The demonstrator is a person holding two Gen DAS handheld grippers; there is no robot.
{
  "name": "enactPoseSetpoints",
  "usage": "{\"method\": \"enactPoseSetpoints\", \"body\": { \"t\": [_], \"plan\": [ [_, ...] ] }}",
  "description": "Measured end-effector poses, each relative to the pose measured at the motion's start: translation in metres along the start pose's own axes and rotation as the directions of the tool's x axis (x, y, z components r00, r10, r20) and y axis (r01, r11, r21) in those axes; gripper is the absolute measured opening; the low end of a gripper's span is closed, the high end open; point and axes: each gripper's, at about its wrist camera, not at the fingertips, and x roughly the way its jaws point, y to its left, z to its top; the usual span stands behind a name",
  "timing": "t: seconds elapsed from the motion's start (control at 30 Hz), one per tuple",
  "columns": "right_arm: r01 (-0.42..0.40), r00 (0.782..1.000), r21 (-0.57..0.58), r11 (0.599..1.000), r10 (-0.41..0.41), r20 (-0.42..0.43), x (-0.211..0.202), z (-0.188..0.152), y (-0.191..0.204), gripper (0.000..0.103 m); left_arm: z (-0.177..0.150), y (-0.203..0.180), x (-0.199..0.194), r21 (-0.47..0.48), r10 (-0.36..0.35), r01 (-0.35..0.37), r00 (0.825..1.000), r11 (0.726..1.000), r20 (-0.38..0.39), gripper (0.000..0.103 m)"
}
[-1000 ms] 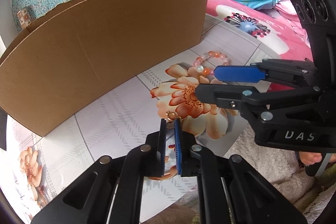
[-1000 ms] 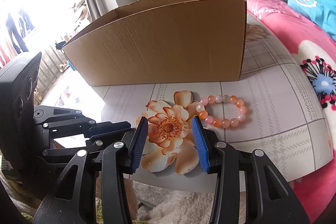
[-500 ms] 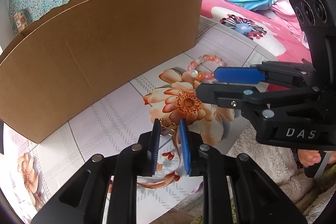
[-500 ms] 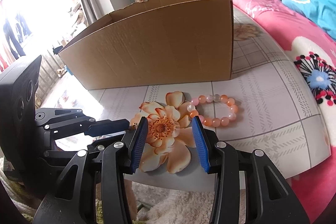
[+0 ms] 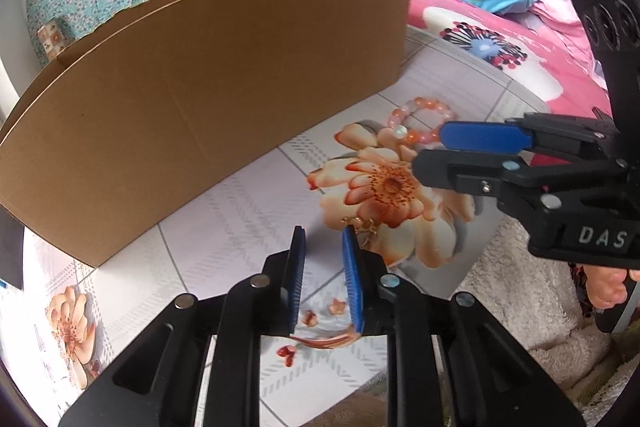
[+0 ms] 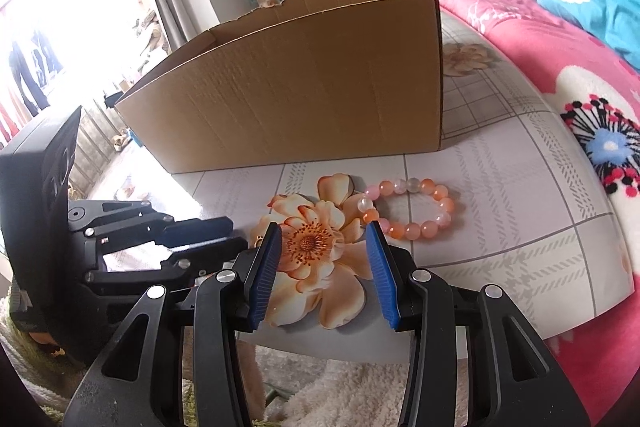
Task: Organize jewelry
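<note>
Here, left claw [image 5: 322, 233] parted, empty — gold charm [image 5: 362, 225] just beside, bead bracelet [image 6: 412, 209] beyond.

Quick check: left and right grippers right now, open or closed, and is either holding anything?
Left gripper: open, holding nothing.
Right gripper: open, holding nothing.

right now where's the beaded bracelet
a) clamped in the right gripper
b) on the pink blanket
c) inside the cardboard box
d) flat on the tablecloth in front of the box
d: the beaded bracelet lies flat on the floral tablecloth in front of the cardboard box, ahead of the right gripper, whose jaws stand apart with nothing between them.
</note>
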Motion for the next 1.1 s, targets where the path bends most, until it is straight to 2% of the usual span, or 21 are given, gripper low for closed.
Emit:
{"method": "enactPoseSetpoints", "body": {
  "t": [0.27,0.37,0.47,0.57,0.97,1.1],
  "plan": [
    [0.005,1.000,0.006,1.000,-0.005,0.001,-0.001,-0.002,-0.002,0.041,0.001,-0.003,-0.002,0.000,-0.016,0.016,1.000,1.000,0.001,0.018],
    [0.006,1.000,0.010,1.000,-0.006,0.005,-0.002,-0.002,-0.003,0.041,0.002,0.001,-0.007,-0.020,-0.051,0.052,0.998,0.998,0.023,0.019],
    [0.003,1.000,0.014,1.000,-0.003,0.006,-0.002,-0.002,-0.003,0.041,0.005,0.000,-0.007,-0.028,-0.073,0.074,0.997,0.997,0.026,0.030],
    [0.003,1.000,0.014,1.000,-0.003,0.006,-0.002,-0.002,-0.004,0.041,0.007,-0.004,-0.005,-0.023,-0.081,0.082,0.996,0.996,0.023,0.032],
    [0.003,1.000,0.026,1.000,-0.003,0.009,-0.004,-0.003,-0.010,0.041,0.004,-0.014,0.004,0.013,-0.026,0.026,1.000,1.000,0.015,0.032],
    [0.002,1.000,0.029,1.000,-0.003,0.011,-0.005,-0.004,-0.010,0.041,0.005,-0.017,0.004,0.031,-0.037,0.036,0.999,0.999,0.015,0.022]
  ]
}}
